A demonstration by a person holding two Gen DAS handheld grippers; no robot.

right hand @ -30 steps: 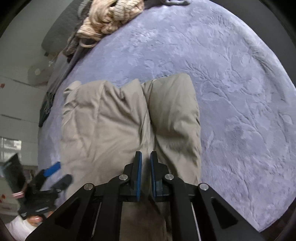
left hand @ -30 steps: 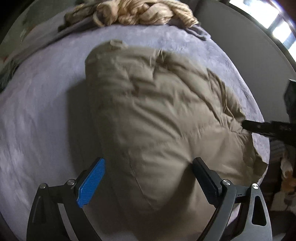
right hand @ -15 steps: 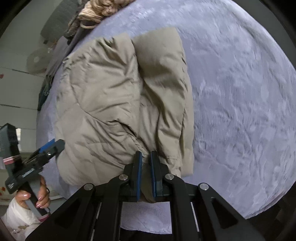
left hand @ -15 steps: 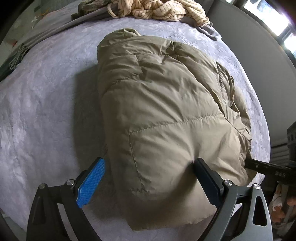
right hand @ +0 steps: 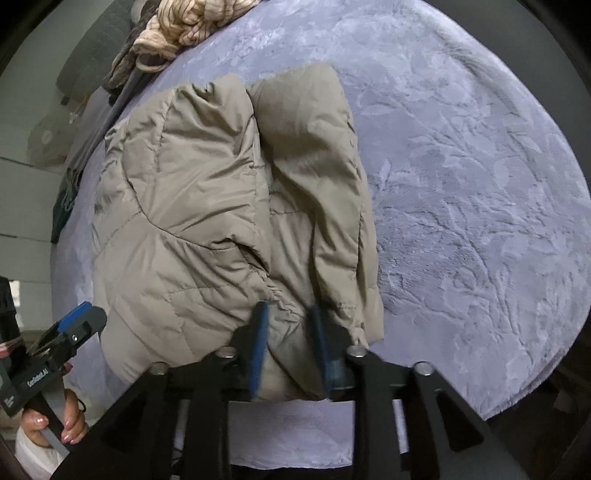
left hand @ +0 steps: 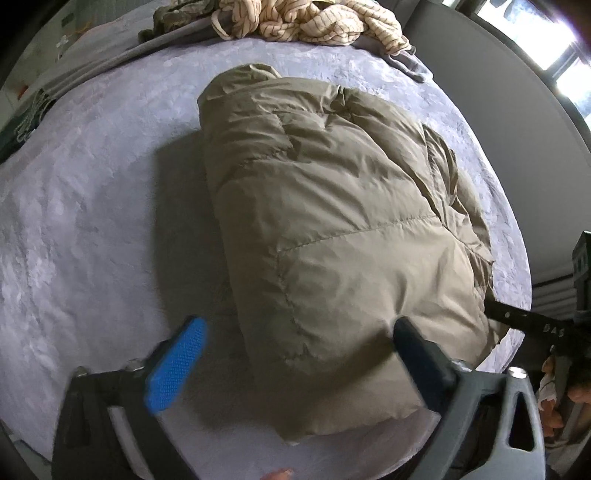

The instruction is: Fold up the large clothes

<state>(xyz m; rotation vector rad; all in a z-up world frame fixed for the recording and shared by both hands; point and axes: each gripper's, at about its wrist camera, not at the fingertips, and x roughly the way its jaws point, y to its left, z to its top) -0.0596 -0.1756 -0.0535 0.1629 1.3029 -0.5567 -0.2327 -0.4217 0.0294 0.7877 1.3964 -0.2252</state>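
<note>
The tan puffer jacket [left hand: 332, 221] lies folded into a thick bundle on the lilac bedspread [left hand: 92, 221], near the edge of the bed closest to the person.

Left gripper [left hand: 295, 354]: jaws wide apart and have just been opening a bit further. Blue pad sits over bare bedspread to the left of the jacket, dark finger over the jacket's near right corner. Nothing is pinched; the near end of the bundle lies between and below the fingers.

Right gripper [right hand: 290, 347]: jaws have just been opening and now stand partly apart, fingers blurred. A crumpled fold of the jacket [right hand: 221, 206] sits in the gap; the pads do not look pressed on it.

In the right wrist view the left gripper [right hand: 74, 332] shows at lower left, held by a hand [right hand: 55, 424].

A striped cream garment [left hand: 306, 22] is heaped at the far end of the bed, well apart from the jacket.
</note>
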